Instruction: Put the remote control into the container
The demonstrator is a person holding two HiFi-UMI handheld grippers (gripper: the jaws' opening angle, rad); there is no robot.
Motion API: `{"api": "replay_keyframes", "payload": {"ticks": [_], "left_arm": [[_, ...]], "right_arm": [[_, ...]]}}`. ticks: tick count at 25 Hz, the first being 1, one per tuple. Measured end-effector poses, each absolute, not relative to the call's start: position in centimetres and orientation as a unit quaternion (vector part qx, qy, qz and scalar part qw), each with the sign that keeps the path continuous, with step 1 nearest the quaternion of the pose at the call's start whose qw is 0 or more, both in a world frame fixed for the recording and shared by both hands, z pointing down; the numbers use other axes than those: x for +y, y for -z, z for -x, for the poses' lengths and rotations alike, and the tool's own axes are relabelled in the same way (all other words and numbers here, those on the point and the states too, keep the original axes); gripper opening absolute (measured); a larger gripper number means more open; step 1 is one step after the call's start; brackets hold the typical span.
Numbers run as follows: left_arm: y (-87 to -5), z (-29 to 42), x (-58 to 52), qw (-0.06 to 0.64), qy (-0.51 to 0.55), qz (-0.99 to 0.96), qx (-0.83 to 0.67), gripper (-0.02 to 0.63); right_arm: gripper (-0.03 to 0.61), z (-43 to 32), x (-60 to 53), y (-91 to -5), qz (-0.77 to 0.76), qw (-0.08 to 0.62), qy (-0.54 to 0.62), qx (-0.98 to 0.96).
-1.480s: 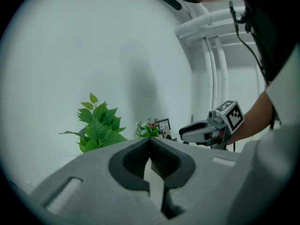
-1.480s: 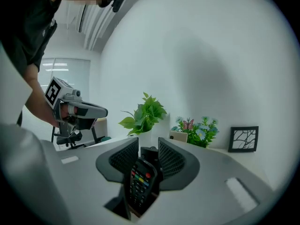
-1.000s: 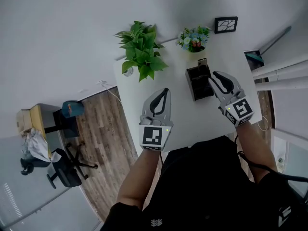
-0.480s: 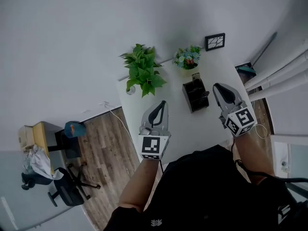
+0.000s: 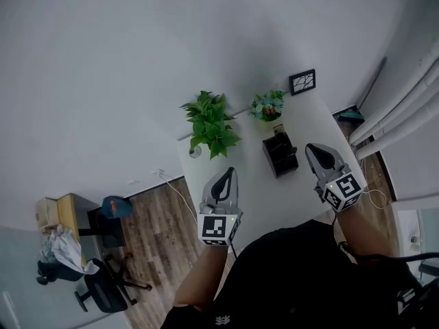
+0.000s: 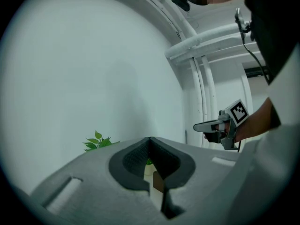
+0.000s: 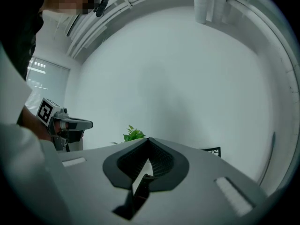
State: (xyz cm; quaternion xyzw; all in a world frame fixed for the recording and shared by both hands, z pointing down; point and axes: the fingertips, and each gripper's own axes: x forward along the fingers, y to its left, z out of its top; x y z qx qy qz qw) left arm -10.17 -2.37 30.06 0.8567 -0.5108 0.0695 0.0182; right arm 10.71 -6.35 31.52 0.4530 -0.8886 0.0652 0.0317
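Left gripper pinched shut, empty; right gripper has just been closing, on nothing. The remote seems to stand in the container, right of centre — so keep both high and clear, no brushing its rim.

Remote upright in black container

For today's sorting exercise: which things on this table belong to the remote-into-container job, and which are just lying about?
Job: black container; probably the remote control, standing in it; left claw and right claw, both shut, empty.
Lying about: leafy plant; flower pot; picture frame.
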Motion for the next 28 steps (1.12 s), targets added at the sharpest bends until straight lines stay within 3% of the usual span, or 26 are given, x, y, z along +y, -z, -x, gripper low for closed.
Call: {"api": "replay_keyframes", "payload": {"ticks": [28], "left_arm": [[-29.7,11.0,-2.8,0.015,-0.065,-0.848,-0.526,0.000]], "right_arm": [[0.002,-12.0,-6.7,-32.8,-0.463,0.052,-0.072,-0.882]]}}
